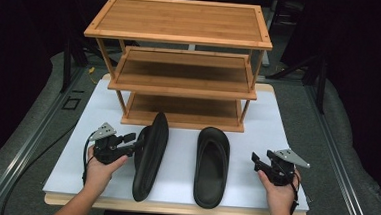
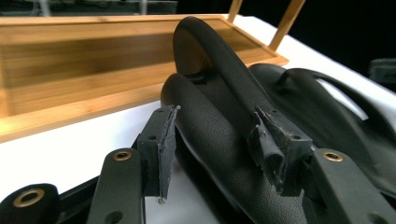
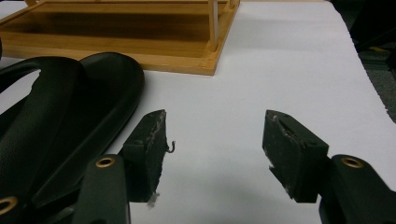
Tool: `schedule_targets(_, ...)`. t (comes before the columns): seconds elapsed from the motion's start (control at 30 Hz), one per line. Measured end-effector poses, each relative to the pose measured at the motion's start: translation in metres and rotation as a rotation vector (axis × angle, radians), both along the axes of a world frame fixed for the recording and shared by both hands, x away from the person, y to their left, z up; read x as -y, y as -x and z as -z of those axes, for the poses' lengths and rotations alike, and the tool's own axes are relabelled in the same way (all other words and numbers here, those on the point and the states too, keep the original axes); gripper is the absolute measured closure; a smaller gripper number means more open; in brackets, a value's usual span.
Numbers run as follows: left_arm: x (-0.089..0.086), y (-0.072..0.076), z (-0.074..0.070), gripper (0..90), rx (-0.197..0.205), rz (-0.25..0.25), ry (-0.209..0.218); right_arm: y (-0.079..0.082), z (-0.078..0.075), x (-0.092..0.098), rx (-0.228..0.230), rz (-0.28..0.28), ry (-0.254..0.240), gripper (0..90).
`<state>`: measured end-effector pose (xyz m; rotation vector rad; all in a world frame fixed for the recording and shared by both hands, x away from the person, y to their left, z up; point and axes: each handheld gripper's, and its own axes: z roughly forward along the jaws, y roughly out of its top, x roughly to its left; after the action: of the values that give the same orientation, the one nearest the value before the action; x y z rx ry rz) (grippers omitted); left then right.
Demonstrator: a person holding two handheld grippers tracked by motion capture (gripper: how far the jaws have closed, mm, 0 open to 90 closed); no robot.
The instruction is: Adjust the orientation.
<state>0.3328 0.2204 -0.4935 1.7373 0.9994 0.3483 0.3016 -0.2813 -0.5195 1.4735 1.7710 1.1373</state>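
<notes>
left gripper [image 1: 130, 143] jaws spread astride rim of black rubber slipper tipped on edge [image 1: 150, 155], likely readying a lift toward three-tier bamboo shoe rack [image 1: 180, 37]. second black slipper [image 1: 211, 166] flat on white tabletop [image 1: 262, 127]. right gripper [image 1: 256, 160] open, empty, beside it.

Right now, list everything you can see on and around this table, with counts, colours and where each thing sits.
shelf rack: one, bamboo brown, three tiers, far half of the table.
left slipper: one, black, tipped on its side, between the left tool's open jaws.
right slipper: one, black, lying flat, sole down, right of centre.
table cover: one, white, under everything.
left tool: one, black with grey plate, held in the left hand, jaws astride the left slipper.
right tool: one, black with grey plate, in the right hand, open, over bare cover.
</notes>
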Motion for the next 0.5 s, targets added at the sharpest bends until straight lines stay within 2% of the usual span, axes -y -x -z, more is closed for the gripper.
schedule_targets(0.07,0.002,0.0,-0.001,50.8,0.006,-0.019,-0.009,0.0,0.0,0.0,0.0,0.003,-0.002,39.6)
schedule_targets(0.1,0.003,-0.001,-0.001,51.0,0.0,-0.017,0.0,0.0,0.0,0.001,-0.001,0.004,-0.005,39.6)
schedule_targets(0.2,0.006,-0.005,0.002,48.5,-0.051,0.018,0.071,0.0,0.0,0.001,-0.002,0.008,-0.008,39.4)
schedule_targets(0.3,0.013,-0.006,0.003,47.3,-0.063,0.046,0.111,0.0,0.0,0.002,-0.004,0.004,-0.012,39.4)
schedule_targets(0.5,0.027,-0.003,-0.001,52.4,-0.054,0.083,0.099,0.0,0.0,0.002,-0.004,0.006,-0.016,39.4)
